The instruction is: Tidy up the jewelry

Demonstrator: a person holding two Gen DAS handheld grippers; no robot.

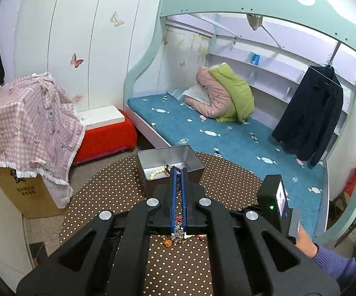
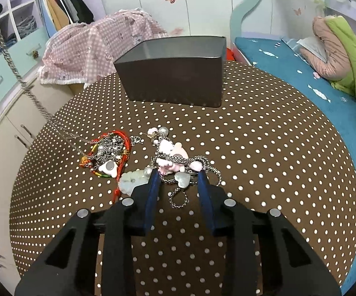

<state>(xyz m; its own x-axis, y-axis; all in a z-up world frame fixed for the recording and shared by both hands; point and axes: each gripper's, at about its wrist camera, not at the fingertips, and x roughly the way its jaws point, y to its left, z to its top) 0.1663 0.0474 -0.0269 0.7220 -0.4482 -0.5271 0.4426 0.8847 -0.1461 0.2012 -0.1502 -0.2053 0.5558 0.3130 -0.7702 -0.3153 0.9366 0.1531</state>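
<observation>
Right tool (image 2: 178, 172), frame centre: jaws part-open w/ my silver chain (image 2: 178, 157) btwn them, not yet pinched; chain's long axis runs across the gap. Left tool (image 1: 178, 170) shut on a chain, nearer the tin (image 1: 192, 157) at upper centre.

Table layout
Tin box (image 2: 173, 74) at the table's (image 2: 276, 160) far edge, bead bracelets (image 1: 162, 170) inside; jewelry pile (image 2: 153, 162) nearer, bed (image 2: 313, 79) behind right.
</observation>
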